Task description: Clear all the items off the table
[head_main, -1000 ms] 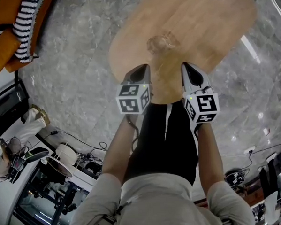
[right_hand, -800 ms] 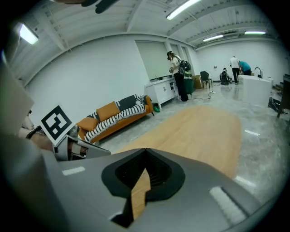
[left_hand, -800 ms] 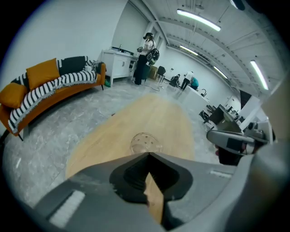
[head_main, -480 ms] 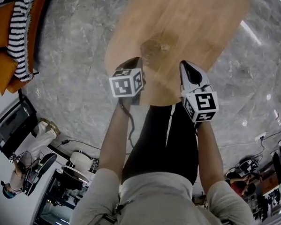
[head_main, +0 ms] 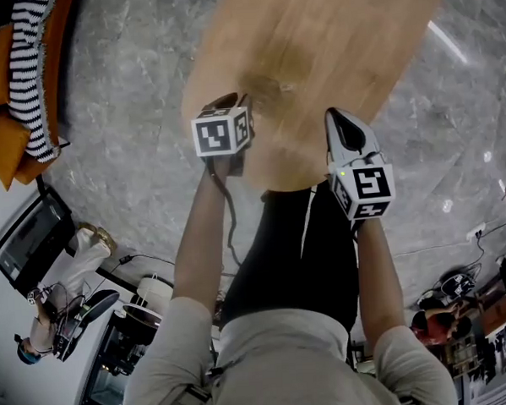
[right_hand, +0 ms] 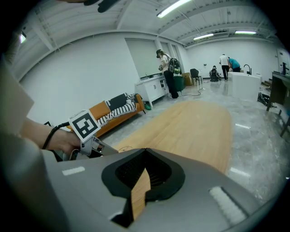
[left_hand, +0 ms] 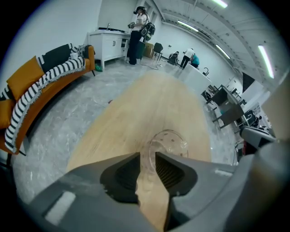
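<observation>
A clear glass cup (left_hand: 171, 142) stands near the front edge of the oval wooden table (head_main: 338, 40). My left gripper (left_hand: 147, 159) has its jaws drawn close on the cup's near wall, which fills the narrow gap between the pads. From the head view the left gripper (head_main: 235, 103) covers most of the cup (head_main: 262, 85). My right gripper (head_main: 339, 121) hangs over the table's front edge, to the right of the cup, shut and holding nothing. In its own view the right gripper (right_hand: 145, 153) shows jaw tips that meet, with the table (right_hand: 190, 127) beyond.
An orange sofa with a striped blanket (head_main: 18, 74) stands left of the table on the grey marble floor (head_main: 130, 119). The left gripper's marker cube (right_hand: 84, 125) shows at left in the right gripper view. People stand at a far counter (left_hand: 138, 27).
My left gripper has moved forward and left over the table edge to the cup, which it now covers. The right gripper has stayed where it was.
</observation>
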`<state>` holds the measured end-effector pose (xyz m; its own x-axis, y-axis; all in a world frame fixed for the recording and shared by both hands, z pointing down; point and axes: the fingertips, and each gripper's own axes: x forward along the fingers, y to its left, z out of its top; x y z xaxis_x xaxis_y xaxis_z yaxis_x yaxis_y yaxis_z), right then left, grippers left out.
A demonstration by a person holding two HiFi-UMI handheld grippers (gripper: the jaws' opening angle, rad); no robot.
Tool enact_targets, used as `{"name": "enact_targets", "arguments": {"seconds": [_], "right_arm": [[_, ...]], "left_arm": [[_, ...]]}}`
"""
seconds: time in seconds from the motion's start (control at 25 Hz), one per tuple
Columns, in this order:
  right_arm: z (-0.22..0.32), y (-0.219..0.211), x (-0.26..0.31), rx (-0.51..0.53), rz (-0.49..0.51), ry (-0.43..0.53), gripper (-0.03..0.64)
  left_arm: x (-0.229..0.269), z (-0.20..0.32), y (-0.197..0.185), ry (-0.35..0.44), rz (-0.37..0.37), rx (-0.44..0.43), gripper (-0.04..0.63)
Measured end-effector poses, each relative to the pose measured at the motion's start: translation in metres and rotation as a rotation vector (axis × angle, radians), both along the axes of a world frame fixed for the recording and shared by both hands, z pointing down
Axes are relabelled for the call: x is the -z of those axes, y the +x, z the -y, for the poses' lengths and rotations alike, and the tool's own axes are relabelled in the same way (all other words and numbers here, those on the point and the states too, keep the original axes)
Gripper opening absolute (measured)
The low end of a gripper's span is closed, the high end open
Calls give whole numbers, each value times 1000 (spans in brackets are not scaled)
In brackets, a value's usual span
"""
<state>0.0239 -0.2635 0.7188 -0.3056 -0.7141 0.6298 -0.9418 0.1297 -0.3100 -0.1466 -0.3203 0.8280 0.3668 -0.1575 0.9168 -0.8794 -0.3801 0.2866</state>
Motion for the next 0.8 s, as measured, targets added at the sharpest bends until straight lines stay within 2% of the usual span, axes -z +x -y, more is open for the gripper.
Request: {"name": "enact_targets", "arguments": {"seconds": [0.28,0.48,0.6,0.68,0.8], "right_arm": [[-5,8,2,9,-6,-9,7],[-11,16,-1,-5,-4,-16,6],[-17,20,-6,-17,-1,-26,6],[-22,21,-10,-17,1,-33,7],[-25,21,-13,-14,3,-39,6]], "left_arm": [[-18,3,11,-60,22,-2,117],[-33,2,15,-67,60,-32,115],[-36,4,17,-45,102,-81,112],[-39,4,18,-17,136,-127,86],[-49,-5,16,20,211,-232,50]]}}
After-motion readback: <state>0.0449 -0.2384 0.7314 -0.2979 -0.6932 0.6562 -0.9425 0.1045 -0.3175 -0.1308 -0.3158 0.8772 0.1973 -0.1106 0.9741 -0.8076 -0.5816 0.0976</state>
